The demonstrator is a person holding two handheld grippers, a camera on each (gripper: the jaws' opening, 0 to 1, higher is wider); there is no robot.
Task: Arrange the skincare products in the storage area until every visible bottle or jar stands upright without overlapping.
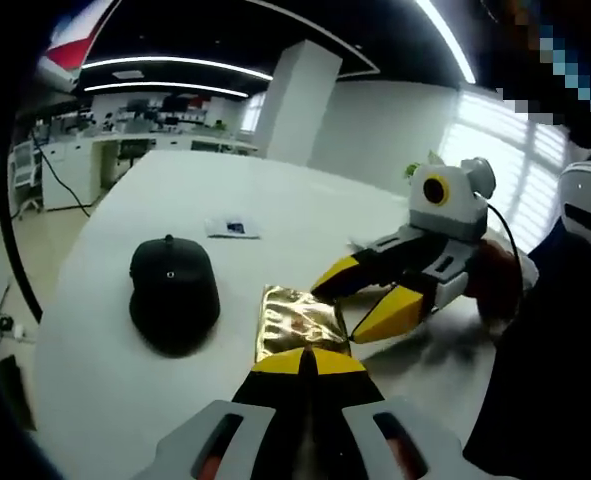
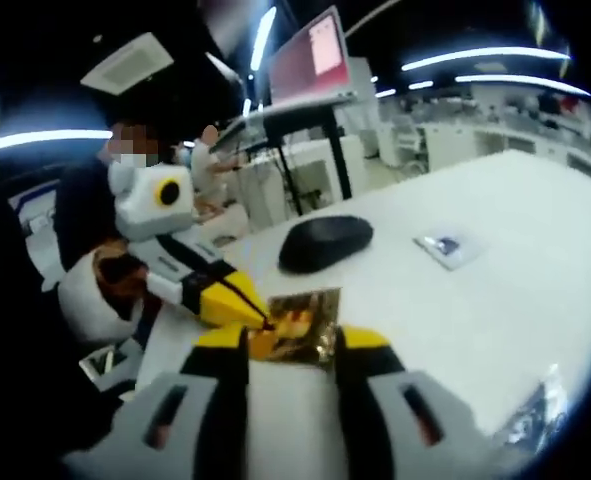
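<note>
Left gripper [image 1: 308, 362] closed on gold pouch [image 1: 297, 322], right gripper [image 2: 290, 340] open around it

The table [image 1: 125, 400] is plain white. On it sit a black cap [image 1: 174, 293] and a shiny gold packet [image 1: 297, 322] — crinkled, with orange glints. Both the left gripper [image 1: 310, 362] and the right gripper [image 2: 290, 340] have yellow tips edged in black on grey bodies — the small card [image 1: 233, 227] is white with a dark blue patch.

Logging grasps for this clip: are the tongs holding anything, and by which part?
The left tongs are shut on the near edge of the gold foil packet. The right tongs look open beside its other edge, gripping nothing.
</note>
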